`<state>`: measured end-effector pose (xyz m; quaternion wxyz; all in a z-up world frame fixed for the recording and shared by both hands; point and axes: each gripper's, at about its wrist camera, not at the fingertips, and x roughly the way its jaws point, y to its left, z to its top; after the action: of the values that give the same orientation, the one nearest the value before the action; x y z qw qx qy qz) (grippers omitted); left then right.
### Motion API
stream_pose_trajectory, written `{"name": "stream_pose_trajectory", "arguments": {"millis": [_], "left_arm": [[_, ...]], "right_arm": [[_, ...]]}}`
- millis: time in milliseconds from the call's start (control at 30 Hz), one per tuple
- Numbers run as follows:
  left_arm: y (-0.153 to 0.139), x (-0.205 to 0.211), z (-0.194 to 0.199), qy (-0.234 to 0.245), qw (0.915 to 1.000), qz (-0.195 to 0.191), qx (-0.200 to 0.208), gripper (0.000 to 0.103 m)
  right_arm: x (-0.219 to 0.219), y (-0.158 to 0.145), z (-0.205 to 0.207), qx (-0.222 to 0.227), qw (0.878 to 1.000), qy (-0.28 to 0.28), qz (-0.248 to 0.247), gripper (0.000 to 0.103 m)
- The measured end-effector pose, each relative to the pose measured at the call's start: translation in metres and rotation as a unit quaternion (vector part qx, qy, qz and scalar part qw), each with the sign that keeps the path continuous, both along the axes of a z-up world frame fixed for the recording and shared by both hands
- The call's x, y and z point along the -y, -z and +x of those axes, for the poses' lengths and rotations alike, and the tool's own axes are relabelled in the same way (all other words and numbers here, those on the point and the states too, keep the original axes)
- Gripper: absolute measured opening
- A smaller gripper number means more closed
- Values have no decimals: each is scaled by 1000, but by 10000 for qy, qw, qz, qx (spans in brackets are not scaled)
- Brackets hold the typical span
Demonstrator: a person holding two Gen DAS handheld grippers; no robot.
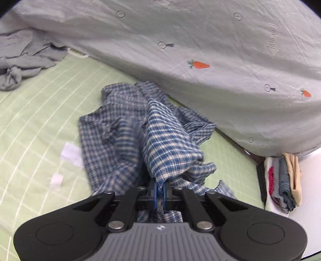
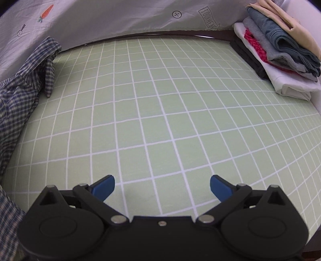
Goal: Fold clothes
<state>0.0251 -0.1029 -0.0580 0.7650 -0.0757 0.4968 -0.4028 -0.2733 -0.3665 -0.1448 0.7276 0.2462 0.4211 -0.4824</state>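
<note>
**Checked shirt pinched in our left gripper**

Our left gripper (image 1: 159, 190) is clamped on a bunched fold of the blue checked shirt (image 1: 138, 128), which lies crumpled on the green grid sheet (image 1: 36, 112) beside the grey carrot-print quilt (image 1: 200, 40). Our right gripper (image 2: 162, 185) hangs over bare sheet, its blue pads wide apart, holding nothing. A stack of folded clothes (image 2: 280, 50) sits at the far right corner.

1. Grey carrot-print sheet (image 2: 120, 18): arrow-shaped banner (image 2: 208, 19) with outlined capital lettering, too distorted to read for certain.
2. The same sheet in the left wrist view (image 1: 220, 40): a second arrow banner (image 1: 272, 40), lettering blurred and illegible.
3. Left gripper (image 1: 159, 190): small white logo mark (image 1: 161, 227) on its grey body, no readable letters.
</note>
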Motion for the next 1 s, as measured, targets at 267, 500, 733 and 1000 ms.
{"name": "stream_pose_trajectory", "arguments": {"millis": [267,500,733,1000], "left_arm": [[15,-17,11,-428,9987,-42,-275,24],[9,19,17,-365,9992,-123,-52,54],[16,46,48,-701,9958,-418,-405,58],[38,60,69,-729,9949,-171,-677,33]], "right_arm": [[19,-15,29,372,9985,-384,-152,102],[60,-25,61,898,9940,-619,-17,99],[76,-36,134,1772,9797,-909,245,97],[81,-21,187,3004,9415,-953,1195,89]]}}
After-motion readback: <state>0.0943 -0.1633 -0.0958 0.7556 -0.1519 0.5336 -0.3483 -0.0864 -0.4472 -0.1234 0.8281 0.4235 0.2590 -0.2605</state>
